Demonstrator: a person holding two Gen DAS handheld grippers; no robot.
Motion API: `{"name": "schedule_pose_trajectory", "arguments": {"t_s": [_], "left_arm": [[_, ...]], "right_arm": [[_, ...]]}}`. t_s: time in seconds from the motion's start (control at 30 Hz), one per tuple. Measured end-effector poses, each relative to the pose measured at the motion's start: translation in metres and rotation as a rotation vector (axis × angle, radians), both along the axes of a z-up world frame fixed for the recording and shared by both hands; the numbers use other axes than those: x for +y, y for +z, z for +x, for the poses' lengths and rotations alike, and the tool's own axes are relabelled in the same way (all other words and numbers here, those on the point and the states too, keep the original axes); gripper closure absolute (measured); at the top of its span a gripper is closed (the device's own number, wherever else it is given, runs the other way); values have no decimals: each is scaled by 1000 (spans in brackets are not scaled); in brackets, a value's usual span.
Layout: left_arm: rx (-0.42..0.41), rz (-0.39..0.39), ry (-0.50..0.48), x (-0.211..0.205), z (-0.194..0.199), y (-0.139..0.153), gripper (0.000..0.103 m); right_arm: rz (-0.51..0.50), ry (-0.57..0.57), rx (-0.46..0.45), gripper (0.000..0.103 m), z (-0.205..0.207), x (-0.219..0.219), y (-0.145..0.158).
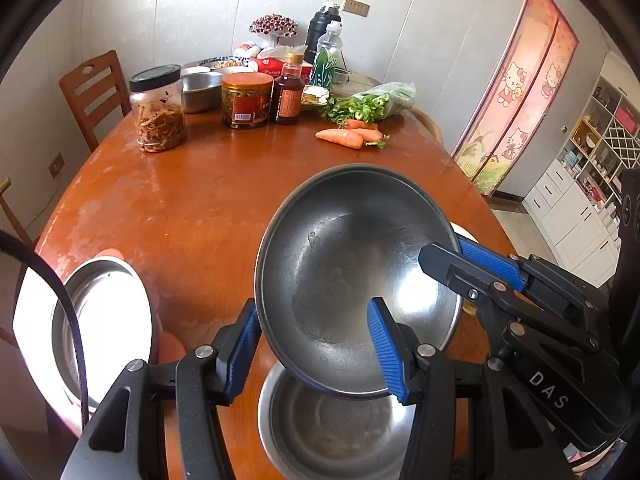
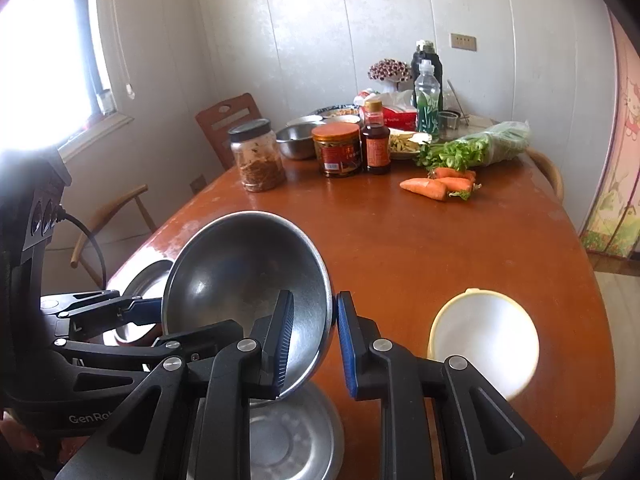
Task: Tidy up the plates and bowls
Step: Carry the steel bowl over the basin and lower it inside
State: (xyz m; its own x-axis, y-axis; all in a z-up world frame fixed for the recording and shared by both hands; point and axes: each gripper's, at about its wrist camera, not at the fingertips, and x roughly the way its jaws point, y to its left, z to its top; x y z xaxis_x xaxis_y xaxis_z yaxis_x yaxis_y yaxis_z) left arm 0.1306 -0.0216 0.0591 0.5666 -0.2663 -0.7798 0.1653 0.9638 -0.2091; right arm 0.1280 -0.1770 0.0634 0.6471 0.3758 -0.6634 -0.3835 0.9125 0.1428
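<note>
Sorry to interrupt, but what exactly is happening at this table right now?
A person holds a steel bowl off the wooden table with two handheld grippers, the left gripper and right gripper each clamped on its rim. It hangs tilted above another steel bowl. A white bowl sits alongside.

Round wooden table (image 2: 420,248) with jars (image 2: 258,156), carrots (image 2: 436,185), greens (image 2: 476,148), white bowl (image 2: 486,344), steel bowls (image 1: 332,432)

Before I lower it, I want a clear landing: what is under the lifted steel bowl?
A steel plate lies on the table below the lifted bowl. The bowl and grippers hide part of it.
</note>
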Motion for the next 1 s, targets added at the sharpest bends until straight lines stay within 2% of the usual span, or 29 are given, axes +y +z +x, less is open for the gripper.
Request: {"name": "schedule_pose_trajectory", "arguments": {"t_s": [0.6, 1.0], "left_arm": [[-22, 0, -23, -4, -73, -16, 50], [2, 13, -47, -8, -85, -35, 50]], "right_arm": [[-12, -1, -33, 79, -80, -4, -12], [-27, -8, -7, 79, -102, -6, -31]]}}
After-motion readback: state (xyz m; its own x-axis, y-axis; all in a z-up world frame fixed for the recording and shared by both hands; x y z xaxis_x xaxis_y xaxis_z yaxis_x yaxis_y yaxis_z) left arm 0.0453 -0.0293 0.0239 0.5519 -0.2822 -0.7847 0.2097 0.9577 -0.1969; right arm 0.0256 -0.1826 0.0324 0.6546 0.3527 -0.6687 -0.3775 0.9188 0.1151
